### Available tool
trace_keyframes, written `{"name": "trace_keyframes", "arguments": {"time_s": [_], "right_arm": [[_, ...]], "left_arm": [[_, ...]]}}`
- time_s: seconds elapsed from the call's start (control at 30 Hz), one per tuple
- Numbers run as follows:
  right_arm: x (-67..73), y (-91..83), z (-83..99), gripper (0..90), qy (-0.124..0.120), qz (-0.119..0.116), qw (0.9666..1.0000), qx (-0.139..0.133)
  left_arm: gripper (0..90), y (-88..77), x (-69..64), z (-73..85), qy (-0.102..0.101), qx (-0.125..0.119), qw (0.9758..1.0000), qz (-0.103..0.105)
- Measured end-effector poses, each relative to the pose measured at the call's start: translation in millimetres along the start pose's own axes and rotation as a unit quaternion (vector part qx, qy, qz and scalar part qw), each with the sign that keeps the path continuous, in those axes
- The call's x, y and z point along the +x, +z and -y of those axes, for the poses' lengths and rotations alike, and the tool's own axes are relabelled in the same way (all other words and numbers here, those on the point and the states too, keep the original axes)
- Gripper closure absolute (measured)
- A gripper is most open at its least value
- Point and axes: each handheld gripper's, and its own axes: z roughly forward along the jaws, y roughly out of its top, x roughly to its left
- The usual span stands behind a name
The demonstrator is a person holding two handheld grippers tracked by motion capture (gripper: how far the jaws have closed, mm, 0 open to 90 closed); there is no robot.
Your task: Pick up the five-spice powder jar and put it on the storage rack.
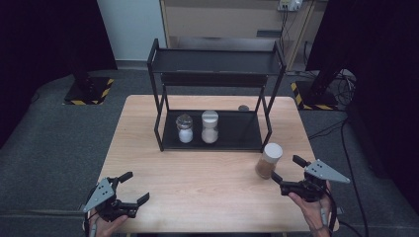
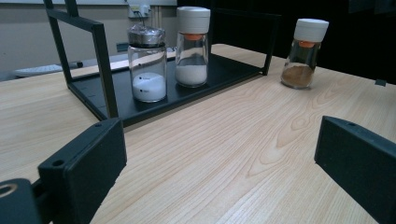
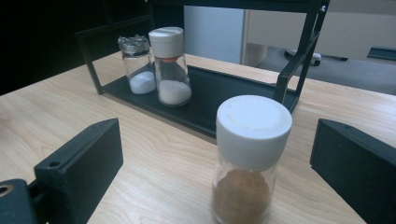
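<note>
Three jars: two with white powder on the rack's (image 1: pixel 247 133) bottom shelf, one brown-spice jar (image 1: pixel 269 160) on the table, right of it. Your right gripper (image 1: pixel 285 171) sits just beside that jar, jaws spread, nothing held. Left gripper (image 1: pixel 135 186) rests at the near-left edge, also released.

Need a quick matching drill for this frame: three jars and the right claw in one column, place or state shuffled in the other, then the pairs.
1. brown-powder jar
2. silver-lid jar
3. white-lid jar on the rack
4. right claw

A. open, beside a jar
B. rack's bottom shelf, left one
C. on the bare table, outside the rack
D. rack's bottom shelf, right one

Pairs: 1-C, 2-B, 3-D, 4-A
</note>
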Motion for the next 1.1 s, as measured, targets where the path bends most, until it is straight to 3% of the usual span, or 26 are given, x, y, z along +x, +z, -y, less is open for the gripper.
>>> {"name": "trace_keyframes", "arguments": {"time_s": [0.3, 0.63, 1.1], "right_arm": [[-6.3, 23.9, -13.0, 3.1, -0.002, 0.013, 0.9997, 0.023], [-13.9, 52.7, -13.2, 4.1, -0.001, 0.028, 0.9983, 0.052], [-16.0, 71.8, -9.6, 11.6, -0.008, 0.038, 0.9966, 0.073]], "left_arm": [[1.3, 0.4, -0.6, -0.4, 0.004, 0.001, 1.0000, -0.001], [1.3, 0.8, -0.5, -0.3, 0.004, 0.003, 1.0000, -0.001], [1.6, 1.3, -0.8, -0.3, 0.005, 0.004, 1.0000, -0.003]]}}
